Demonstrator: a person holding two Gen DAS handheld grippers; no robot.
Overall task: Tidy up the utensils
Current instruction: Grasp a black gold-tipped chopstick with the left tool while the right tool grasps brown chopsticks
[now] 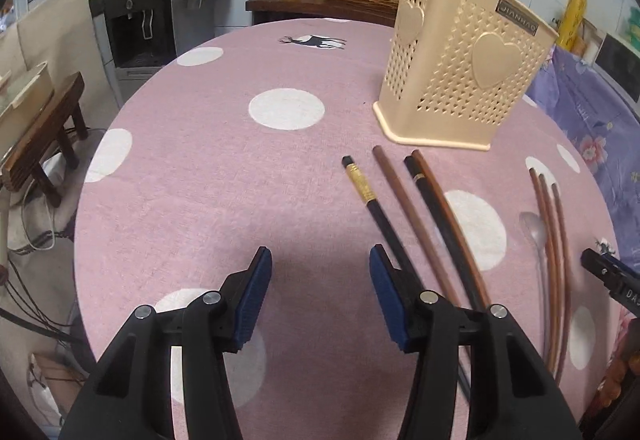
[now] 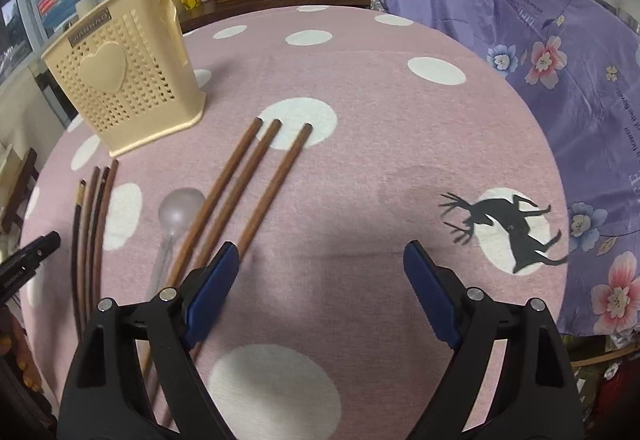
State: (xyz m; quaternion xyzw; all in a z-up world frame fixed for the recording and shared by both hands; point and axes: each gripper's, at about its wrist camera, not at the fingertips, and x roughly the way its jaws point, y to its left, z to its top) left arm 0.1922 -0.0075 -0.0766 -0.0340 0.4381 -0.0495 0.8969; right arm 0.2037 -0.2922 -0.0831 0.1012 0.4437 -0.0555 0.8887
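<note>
A cream perforated utensil holder [image 1: 460,79] with heart motifs stands upright on the pink dotted tablecloth [image 1: 240,179]; it also shows in the right wrist view [image 2: 128,79]. Several dark and brown chopsticks [image 1: 420,224] lie in front of it, just right of my open, empty left gripper [image 1: 320,272]. Three brown chopsticks [image 2: 248,183] and a clear plastic spoon [image 2: 180,211] lie further right. My right gripper [image 2: 320,264] is open and empty above the cloth, its left finger over the brown chopsticks. The right gripper's tip [image 1: 608,276] shows in the left wrist view.
The round table drops off at its edge [image 1: 92,199] on the left. A purple floral cloth [image 2: 560,79] covers furniture to the right. A sideboard [image 1: 320,3] with a basket and bottles stands behind. A water dispenser [image 1: 136,11] stands at back left.
</note>
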